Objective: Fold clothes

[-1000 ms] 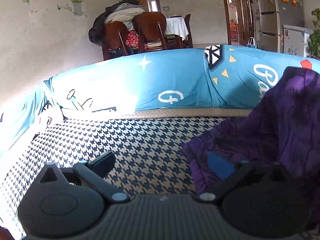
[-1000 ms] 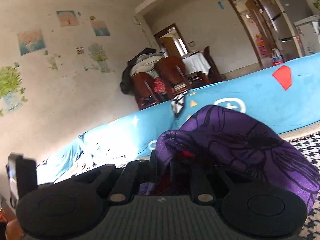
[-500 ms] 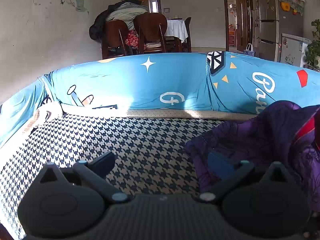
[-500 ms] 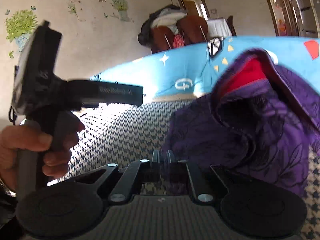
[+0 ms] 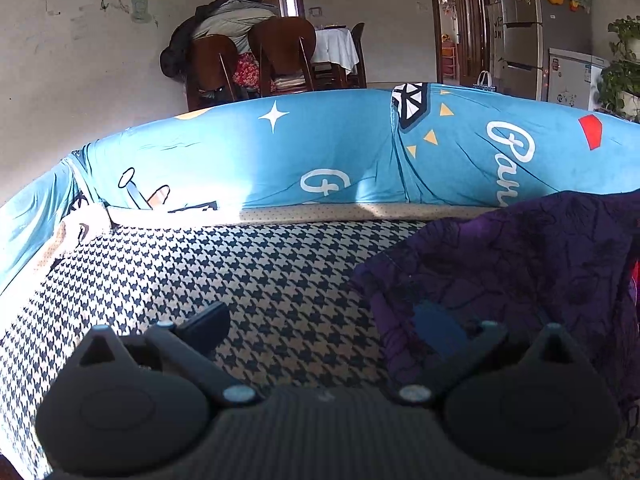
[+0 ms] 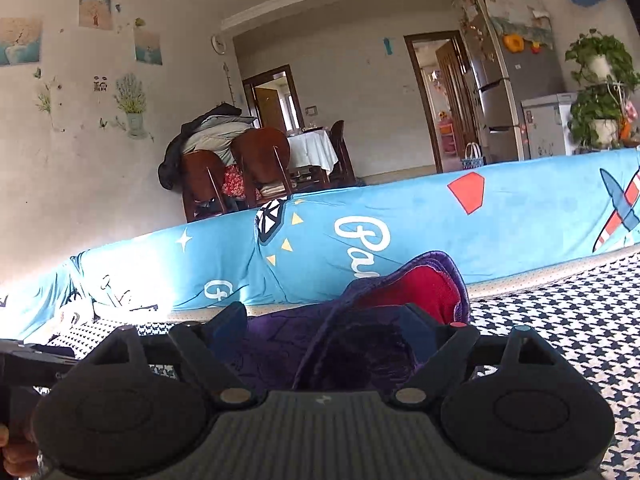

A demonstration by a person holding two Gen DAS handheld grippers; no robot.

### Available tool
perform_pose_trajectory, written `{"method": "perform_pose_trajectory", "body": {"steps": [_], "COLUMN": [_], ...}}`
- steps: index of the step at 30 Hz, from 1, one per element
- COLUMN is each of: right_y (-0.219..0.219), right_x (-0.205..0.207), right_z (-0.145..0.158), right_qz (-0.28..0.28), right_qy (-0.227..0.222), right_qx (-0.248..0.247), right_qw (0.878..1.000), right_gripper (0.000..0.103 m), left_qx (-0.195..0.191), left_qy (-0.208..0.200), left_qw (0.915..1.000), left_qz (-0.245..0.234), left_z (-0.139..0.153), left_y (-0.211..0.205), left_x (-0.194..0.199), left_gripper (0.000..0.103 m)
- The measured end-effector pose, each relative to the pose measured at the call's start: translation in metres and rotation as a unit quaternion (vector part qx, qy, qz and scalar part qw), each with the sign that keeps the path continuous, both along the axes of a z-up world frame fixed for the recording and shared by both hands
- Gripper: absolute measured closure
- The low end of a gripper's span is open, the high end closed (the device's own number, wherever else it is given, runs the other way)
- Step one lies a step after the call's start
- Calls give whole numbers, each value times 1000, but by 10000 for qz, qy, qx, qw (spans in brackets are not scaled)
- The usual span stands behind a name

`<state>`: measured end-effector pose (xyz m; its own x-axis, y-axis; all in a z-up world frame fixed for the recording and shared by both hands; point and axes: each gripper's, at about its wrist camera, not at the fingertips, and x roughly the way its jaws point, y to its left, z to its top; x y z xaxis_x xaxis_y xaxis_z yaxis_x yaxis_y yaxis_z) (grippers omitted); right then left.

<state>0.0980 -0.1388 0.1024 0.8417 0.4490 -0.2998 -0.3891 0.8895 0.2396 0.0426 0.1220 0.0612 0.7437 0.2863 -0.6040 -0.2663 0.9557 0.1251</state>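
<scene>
**Right gripper letting go of the purple garment**

Released from the pinch that was lifting it a second ago, the purple garment (image 6: 360, 344) is now lying slumped on the houndstooth seat cover (image 5: 240, 264) instead of hanging in the air. The right gripper (image 6: 324, 328) is opening its jaws at this moment; they are standing wide, with the soft heap of cloth sitting between the fingers but no pad visibly pressing on it. A flap of the garment is folding back and showing a red, fleecy lining (image 6: 420, 284) edged by a ribbed purple hem.

The left gripper (image 5: 324, 320) is hovering with its fingers spread wide. Its left finger is hanging over bare houndstooth weave; its right finger, with a blue pad, is lying against the crumpled left edge of the garment, and whether it is touching the cloth cannot be told. From that view the fabric is looking plush and matte, with a darker leaf-like print running across deep folds.

Behind the seat, a smooth blue printed cover (image 5: 320, 152) is stretching over the backrest, carrying white script, a star and small yellow triangles. A beige dotted strip (image 5: 320, 212) is running along the seam between backrest and seat. At the left edge of the right wrist view, a hand (image 6: 14, 452) is gripping the other tool's handle.
</scene>
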Motion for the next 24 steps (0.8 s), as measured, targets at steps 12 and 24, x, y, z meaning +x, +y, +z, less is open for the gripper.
{"method": "perform_pose_trajectory", "body": {"steps": [12, 24], "right_y": [-9, 49], "right_x": [68, 0], "right_z": [-35, -9], "right_qz": [-56, 1876], "right_qy": [1011, 190], "right_qx": [936, 531], "right_qw": [9905, 9806], "right_gripper": [66, 89], "left_qx": [-1, 256], "left_qy": [134, -288], "left_qw": [9999, 9966], "left_qz": [49, 732], "left_z": [-4, 19], "left_y": [5, 43], "left_x": [2, -7], "left_gripper": [0, 0]}}
